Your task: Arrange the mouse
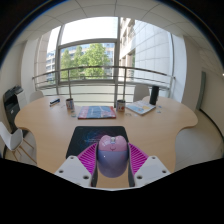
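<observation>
We see a rounded purple-grey computer mouse (111, 152) low in the middle of the frame. Our gripper (111, 166) squeezes it from both sides with its pink pads (88, 158). The mouse is above a dark rectangular mouse mat (100, 139) on a pale wooden table (50, 122). Further up lies a colourful flat mat (97, 112).

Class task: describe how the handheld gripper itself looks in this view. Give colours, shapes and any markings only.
The gripper has two pale grey, blocky fingers that angle inward. Each carries a pink-purple pad with dark diagonal stripes on its inner face. No cable, sleeve or hand is in view.
</observation>
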`<action>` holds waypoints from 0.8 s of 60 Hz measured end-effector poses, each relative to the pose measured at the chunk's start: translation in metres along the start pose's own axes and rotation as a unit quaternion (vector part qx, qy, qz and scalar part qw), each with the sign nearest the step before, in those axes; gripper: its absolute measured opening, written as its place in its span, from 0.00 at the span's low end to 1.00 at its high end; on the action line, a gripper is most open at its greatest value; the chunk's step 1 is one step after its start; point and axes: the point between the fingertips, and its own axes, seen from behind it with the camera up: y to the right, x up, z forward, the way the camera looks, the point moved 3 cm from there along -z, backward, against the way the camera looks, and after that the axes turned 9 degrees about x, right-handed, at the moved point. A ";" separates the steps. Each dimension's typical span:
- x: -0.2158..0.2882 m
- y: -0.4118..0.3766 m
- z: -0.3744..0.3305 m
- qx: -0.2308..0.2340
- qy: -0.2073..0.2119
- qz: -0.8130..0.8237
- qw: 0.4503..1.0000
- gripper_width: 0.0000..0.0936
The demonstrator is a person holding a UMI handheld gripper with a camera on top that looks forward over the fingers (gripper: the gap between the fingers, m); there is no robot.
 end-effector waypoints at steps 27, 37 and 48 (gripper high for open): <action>-0.005 -0.020 0.231 0.060 -0.066 0.009 0.996 0.47; -0.046 -0.021 0.255 0.074 -0.116 0.016 0.990 0.60; -0.026 -0.020 0.233 0.055 -0.101 -0.002 0.993 0.91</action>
